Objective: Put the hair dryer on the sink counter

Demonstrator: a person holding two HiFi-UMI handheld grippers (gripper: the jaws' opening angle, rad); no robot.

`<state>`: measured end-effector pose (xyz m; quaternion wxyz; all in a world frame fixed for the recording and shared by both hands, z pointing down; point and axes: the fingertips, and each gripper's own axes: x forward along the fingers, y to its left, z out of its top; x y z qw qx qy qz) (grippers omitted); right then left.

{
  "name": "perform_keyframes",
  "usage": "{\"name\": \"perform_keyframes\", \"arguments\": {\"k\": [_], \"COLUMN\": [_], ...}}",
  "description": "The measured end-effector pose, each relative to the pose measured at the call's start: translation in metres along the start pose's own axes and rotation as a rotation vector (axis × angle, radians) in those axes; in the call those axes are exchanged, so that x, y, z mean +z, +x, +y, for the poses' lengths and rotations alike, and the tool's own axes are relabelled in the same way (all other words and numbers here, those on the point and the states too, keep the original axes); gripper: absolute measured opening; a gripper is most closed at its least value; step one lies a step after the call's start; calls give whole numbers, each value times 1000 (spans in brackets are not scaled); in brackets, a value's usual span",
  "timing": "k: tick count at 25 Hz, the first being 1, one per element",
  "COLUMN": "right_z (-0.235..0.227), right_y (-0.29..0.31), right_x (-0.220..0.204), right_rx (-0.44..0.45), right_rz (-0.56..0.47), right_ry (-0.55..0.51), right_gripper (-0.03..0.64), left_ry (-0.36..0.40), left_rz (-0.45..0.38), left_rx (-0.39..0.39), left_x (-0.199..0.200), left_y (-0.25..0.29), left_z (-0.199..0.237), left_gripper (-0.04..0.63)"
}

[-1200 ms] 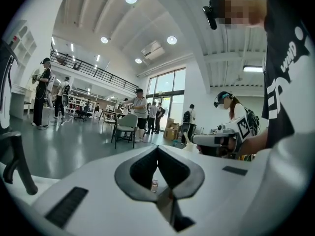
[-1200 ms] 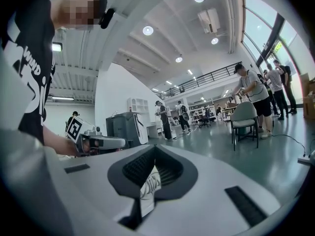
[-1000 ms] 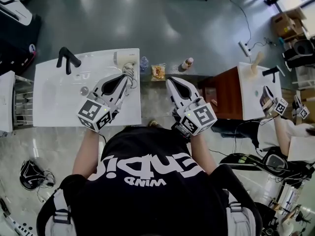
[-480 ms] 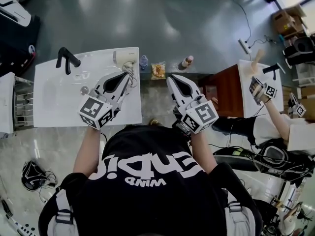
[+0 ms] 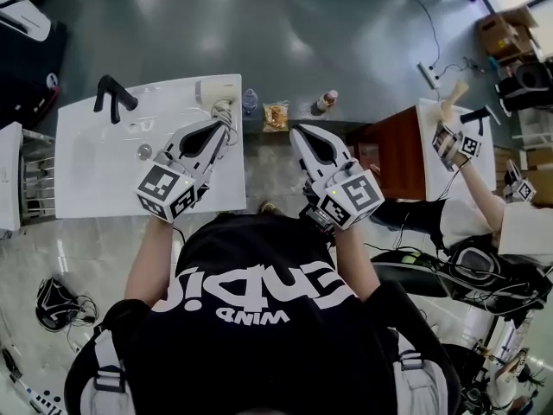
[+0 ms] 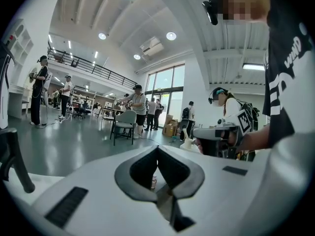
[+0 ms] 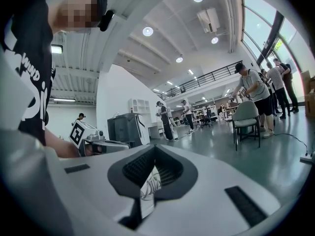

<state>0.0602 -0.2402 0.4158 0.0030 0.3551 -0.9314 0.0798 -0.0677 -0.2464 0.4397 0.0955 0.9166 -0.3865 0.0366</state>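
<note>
A big open hall with a grey floor is stretching out beyond a white sink surface (image 5: 104, 180) — the hair dryer (image 5: 214, 92) is lying on it.
The hair dryer is resting at the surface's far right corner, with its coiled cord (image 5: 226, 111) lying just beside it on the person's side and the black faucet (image 5: 112, 98) standing well apart at the far left. The left gripper (image 5: 226, 128) is hovering over the surface's right side, tips near the cord, jaws pressing together on nothing. The right gripper (image 5: 296, 133) is hanging past the surface's right edge — its jaws are meeting at the tips, holding nothing. A snack packet (image 5: 276, 115) is lying just right of a small clear bottle (image 5: 251, 105).
</note>
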Motion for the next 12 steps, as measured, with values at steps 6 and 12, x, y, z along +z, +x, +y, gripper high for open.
{"name": "perform_keyframes", "arguments": {"k": [6,12], "right_z": [-3,-8], "right_y": [1,-1], "right_x": [-3,-4], "right_rx": [-5,-9], "right_rz": [6,12], "right_ry": [10,15], "right_gripper": [18,18], "left_ry": [-11,-16], "left_rz": [7,20], "left_rx": [14,18], "left_x": [-3,-8], "left_y": [1,3], "left_z": [5,6], "left_gripper": [20,20]}}
